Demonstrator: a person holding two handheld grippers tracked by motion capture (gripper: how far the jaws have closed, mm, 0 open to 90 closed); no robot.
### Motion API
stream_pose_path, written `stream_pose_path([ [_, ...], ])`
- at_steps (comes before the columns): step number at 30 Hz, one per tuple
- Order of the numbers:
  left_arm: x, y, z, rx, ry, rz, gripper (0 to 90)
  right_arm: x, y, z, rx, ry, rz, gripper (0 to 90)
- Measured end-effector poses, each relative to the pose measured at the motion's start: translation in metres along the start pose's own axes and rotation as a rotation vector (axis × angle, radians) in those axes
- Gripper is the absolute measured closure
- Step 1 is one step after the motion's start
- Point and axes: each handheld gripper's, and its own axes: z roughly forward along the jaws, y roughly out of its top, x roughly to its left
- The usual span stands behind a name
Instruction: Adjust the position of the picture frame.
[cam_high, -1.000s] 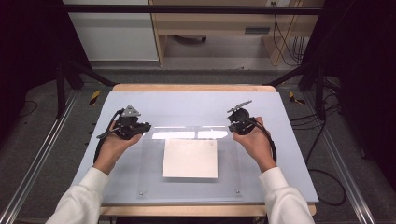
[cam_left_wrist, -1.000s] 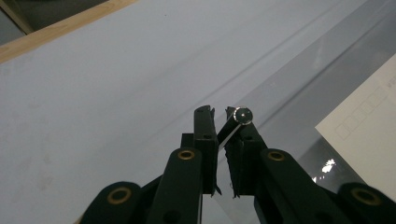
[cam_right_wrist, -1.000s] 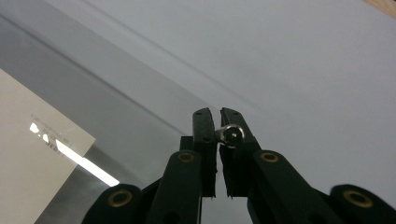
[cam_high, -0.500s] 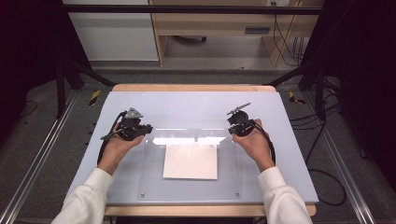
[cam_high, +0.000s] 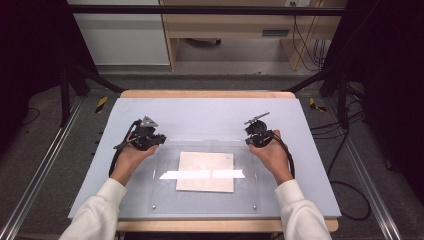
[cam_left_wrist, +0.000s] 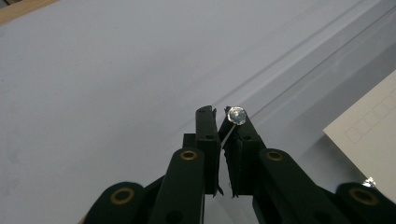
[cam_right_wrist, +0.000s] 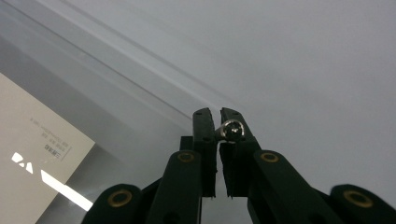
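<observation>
Screws, small and shiny with round metal heads: left claw (cam_left_wrist: 223, 122) pinches one screw (cam_left_wrist: 237, 115), right claw (cam_right_wrist: 219, 122) another screw (cam_right_wrist: 232, 130), beside the clear acrylic sheet (cam_high: 250, 195).

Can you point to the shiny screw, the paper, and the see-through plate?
screw (cam_left_wrist: 237, 115), left gripper view, its round head.
paper (cam_high: 206, 171), high view, its middle.
clear plate (cam_high: 250, 200), high view, bare part near its front right corner.

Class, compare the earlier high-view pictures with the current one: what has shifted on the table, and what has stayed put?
The left gripper, shut on a small screw, has come slightly toward the clear plate's far left corner. The right gripper, shut on another screw, the plate and the white card beneath it stayed put.
</observation>
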Motion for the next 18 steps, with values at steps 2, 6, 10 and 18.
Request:
stream_pose_path([
  [2,0.0,-0.001,0.001,-0.004,0.008,0.0,83.5,0.0,0.0,0.002,0.003,0.002,-0.002,85.3],
  [6,0.002,-0.004,0.002,0.0,0.013,-0.004,83.7,0.0,0.0,0.005,-0.004,0.006,0.005,85.3],
  [10,0.002,-0.007,0.004,0.006,0.012,-0.008,83.7,0.001,-0.002,0.01,-0.012,0.018,0.014,85.3],
  [18,0.004,-0.011,0.007,0.005,0.012,-0.025,83.9,0.0,-0.004,0.016,-0.016,0.029,0.024,85.3],
])
